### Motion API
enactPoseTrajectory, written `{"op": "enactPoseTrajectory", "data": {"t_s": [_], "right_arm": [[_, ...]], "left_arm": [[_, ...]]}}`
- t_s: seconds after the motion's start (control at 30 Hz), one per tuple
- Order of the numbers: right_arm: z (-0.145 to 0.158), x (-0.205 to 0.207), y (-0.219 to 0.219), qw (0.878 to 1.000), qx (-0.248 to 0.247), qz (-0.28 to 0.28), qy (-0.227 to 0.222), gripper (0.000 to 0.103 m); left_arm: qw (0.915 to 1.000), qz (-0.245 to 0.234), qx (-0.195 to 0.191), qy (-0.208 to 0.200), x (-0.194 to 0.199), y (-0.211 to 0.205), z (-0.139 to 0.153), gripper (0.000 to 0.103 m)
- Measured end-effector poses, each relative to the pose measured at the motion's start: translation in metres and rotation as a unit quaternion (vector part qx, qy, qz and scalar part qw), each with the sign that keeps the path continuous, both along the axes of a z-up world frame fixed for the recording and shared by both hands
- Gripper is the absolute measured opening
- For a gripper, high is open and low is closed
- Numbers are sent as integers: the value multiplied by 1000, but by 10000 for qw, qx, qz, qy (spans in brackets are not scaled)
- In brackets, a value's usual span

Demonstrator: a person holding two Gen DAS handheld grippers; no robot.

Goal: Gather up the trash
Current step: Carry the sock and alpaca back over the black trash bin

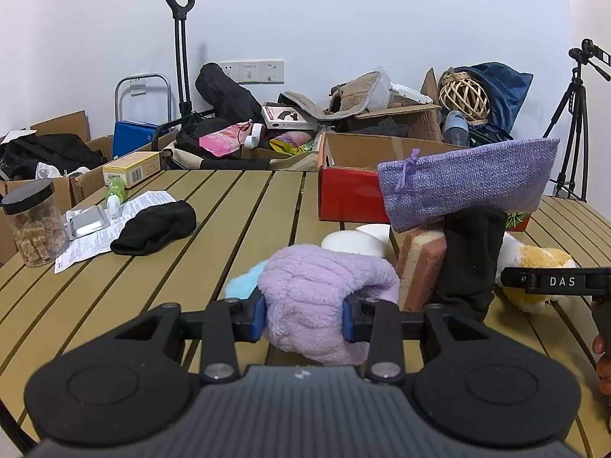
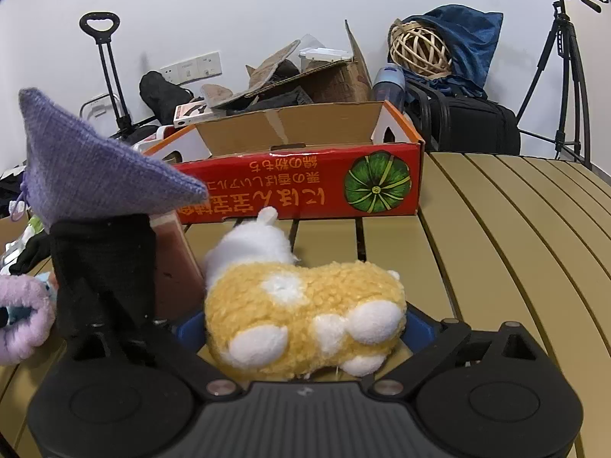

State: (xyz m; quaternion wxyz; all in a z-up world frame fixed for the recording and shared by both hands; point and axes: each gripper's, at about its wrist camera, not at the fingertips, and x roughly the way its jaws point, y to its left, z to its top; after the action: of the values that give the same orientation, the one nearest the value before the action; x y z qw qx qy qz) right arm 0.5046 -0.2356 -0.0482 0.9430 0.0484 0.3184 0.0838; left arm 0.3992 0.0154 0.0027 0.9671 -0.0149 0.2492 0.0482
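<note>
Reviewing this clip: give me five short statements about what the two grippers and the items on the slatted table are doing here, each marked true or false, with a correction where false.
1. The left gripper is shut on the lilac fluffy cloth. True.
2. The right gripper is clamped tight on the black sock. False: its jaws stand wide around the yellow and white plush toy.
3. The red cardboard box is open at the top. True.
4. The purple knitted pouch lies flat on the table. False: it is raised, atop a black cloth-covered object.
5. The jar of brown cubes has a white lid. False: its lid is black.
</note>
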Motion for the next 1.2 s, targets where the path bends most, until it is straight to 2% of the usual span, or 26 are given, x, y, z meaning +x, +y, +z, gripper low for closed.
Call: {"op": "enactPoseTrajectory", "data": {"t_s": [0.7,1.2], "right_arm": [[8,-33,7,9987,-288,-329,-250,94],[15,-90,-8,9949,-302,-756,-594,94]], "left_arm": [[9998,31,-157,-82,-11,12,6,37],[9991,20,-371,-205,-27,20,13,37]]}}
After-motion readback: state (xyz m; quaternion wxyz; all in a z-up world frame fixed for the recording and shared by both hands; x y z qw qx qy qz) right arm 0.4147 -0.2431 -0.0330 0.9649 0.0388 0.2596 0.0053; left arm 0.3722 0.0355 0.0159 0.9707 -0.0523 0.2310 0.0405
